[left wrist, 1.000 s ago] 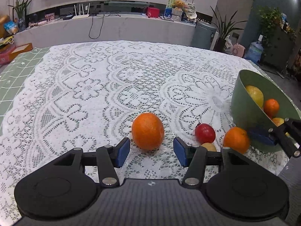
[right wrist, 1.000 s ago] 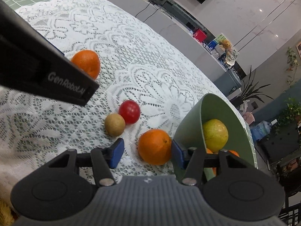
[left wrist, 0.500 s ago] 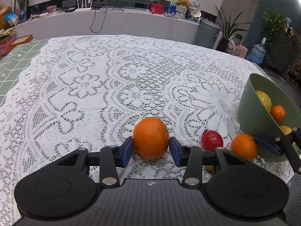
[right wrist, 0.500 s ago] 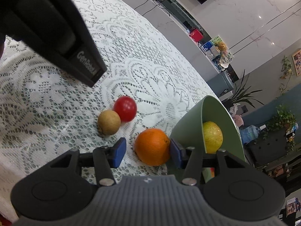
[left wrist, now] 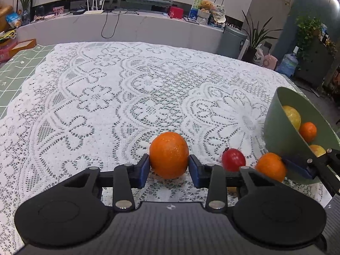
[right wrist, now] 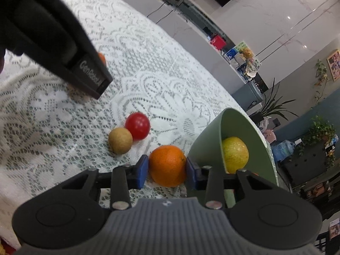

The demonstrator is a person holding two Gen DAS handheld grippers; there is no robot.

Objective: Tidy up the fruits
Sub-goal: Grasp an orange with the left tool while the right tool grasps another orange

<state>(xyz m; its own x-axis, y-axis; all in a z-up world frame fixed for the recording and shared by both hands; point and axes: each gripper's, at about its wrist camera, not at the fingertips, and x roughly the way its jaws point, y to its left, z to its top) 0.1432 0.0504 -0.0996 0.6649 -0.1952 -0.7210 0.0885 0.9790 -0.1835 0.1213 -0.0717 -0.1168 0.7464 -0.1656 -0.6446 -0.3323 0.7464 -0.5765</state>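
**Ana:** White lace covers the table [left wrist: 127, 89], and I'll take the green bowl [right wrist: 204, 144] as the marker. What can't you make out?

**Ben:** From the left wrist view the tan round fruit [right wrist: 120, 140] is almost wholly hidden behind the left gripper [left wrist: 169, 166]; only a sliver shows. From the right wrist view the left gripper's black body blocks the far orange [left wrist: 169, 155], leaving just an edge visible. The bowl's lower part is cut off behind the right gripper [right wrist: 166, 170].

**Ana:** What's in the bowl?

**Ben:** A yellow-green fruit [right wrist: 234, 154], a small orange fruit [left wrist: 307, 131] and a bit of another yellowish one [left wrist: 317, 149] below it, partly hidden by the bowl's rim.

**Ana:** And outside it?

**Ben:** The near orange [right wrist: 167, 165] sits just beside the bowl's wall, the red fruit [right wrist: 137, 125] and the tan one, which touch each other, a little farther from the bowl, and the far orange well apart from it.

**Ana:** The fingers?

**Ben:** Left fingers [left wrist: 142, 171] are closing, pads pressing both sides of the far orange. Right fingers [right wrist: 141, 171] are closing too, pinching the near orange between them. Both oranges appear to rest on the lace.
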